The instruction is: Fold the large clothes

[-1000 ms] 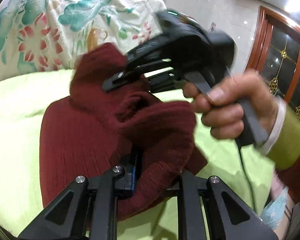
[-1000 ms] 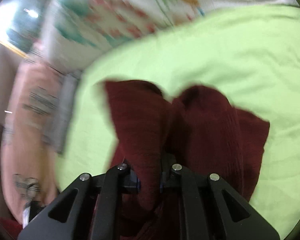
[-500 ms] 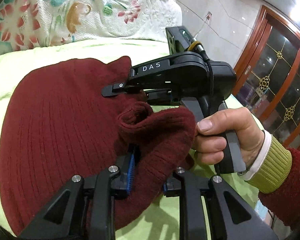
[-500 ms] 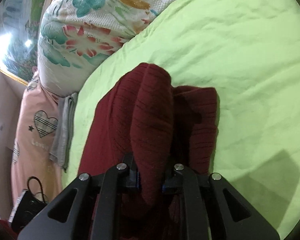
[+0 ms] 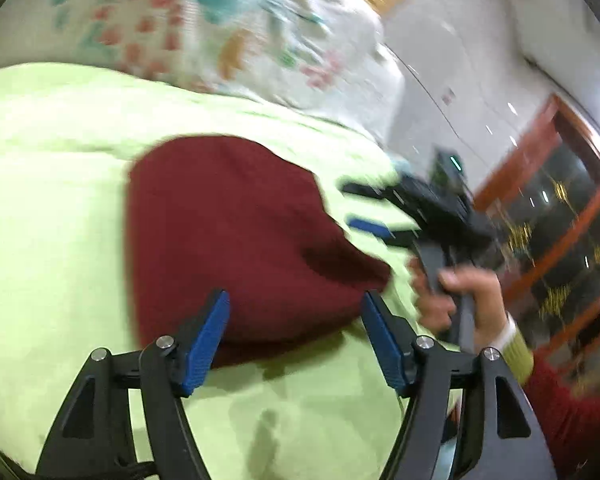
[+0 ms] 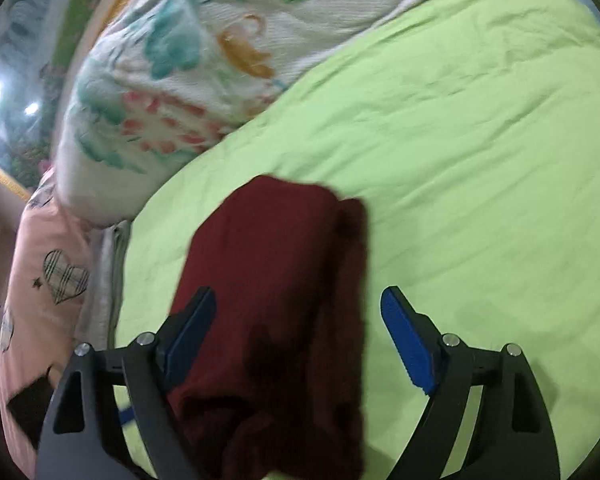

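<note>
On the green sheet point(image 6: 480, 140), both grippers have released the maroon sweater point(image 5: 228, 232).

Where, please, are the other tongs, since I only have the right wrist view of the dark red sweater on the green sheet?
Observer: In the left wrist view, the right tongs sit past the sweater's far right edge, opening, nothing between them.
Operator: Who holds them?
Observer: A hand with a green cuff grips the handle.
Operator: And the left tongs?
Observer: The left tongs are opening too, pads clear of the sweater lying on the sheet.
</note>
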`<state>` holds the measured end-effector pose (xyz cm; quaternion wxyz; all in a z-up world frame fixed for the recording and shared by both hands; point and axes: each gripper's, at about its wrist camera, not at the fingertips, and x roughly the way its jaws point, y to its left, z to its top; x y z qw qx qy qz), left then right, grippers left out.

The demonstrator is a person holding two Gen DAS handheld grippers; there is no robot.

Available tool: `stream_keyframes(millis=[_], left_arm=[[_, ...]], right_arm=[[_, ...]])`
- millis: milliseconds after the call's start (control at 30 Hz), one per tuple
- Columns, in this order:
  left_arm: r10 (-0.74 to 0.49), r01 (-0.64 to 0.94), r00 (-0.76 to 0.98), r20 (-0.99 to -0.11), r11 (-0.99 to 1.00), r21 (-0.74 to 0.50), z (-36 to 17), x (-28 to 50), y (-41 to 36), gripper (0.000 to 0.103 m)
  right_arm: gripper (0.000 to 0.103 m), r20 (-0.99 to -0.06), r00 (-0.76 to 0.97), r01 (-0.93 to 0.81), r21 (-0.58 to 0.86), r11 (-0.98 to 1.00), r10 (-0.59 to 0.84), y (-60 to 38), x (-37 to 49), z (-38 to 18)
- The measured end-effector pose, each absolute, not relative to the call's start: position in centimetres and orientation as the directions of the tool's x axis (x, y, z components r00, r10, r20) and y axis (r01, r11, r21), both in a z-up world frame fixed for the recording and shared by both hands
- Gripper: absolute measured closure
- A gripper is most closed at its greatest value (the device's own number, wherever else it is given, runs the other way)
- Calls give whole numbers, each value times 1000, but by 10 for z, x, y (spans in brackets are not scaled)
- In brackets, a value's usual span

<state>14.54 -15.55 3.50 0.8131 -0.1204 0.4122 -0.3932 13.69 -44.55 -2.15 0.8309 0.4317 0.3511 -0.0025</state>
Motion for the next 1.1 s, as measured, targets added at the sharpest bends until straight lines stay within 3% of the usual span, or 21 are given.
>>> stream_keyframes(millis=[100,233,400,567,600,633,667,767,867,1100], left_arm=[[-704,461,386,-596,707,-536,29,173,-136,28],[-716,377,342,-608,697,-610,8,213,-126,28],[-742,290,268,-615,670,-683,-26,249,-130,28],[-761,236,133,-635,646,-726,-68,275,-160,15],[-776,222,96,-623,627,-747,-79,278,-166,16],[-780,217,85,-621,622,-752,-85,280,-171,18],[-776,234,100,-623,627,-743,-83,281,-174,24],[-779,275,113,-616,621,-734,-75,281,-178,40],[-783,308,154,-602,617,-724,-62,274,-170,49],[-741,335,302,-600,672,-661,-18,236,-104,52]], right_arm=[[18,-601,710,270,714,646,367,-425,151,-25],[18,-678,651,296,642,708,343,-414,163,-38],[18,-662,645,296,677,673,382,-419,168,-51],[19,-644,637,279,704,653,423,-419,174,-62],[21,-639,638,273,710,650,430,-418,175,-63],[33,-636,635,266,713,649,438,-417,175,-64],[53,-637,630,267,716,646,445,-416,176,-66],[69,-622,633,268,735,623,461,-412,174,-68],[74,-590,665,236,748,621,458,-401,170,-54],[76,-488,709,38,747,663,509,-333,178,-8]])
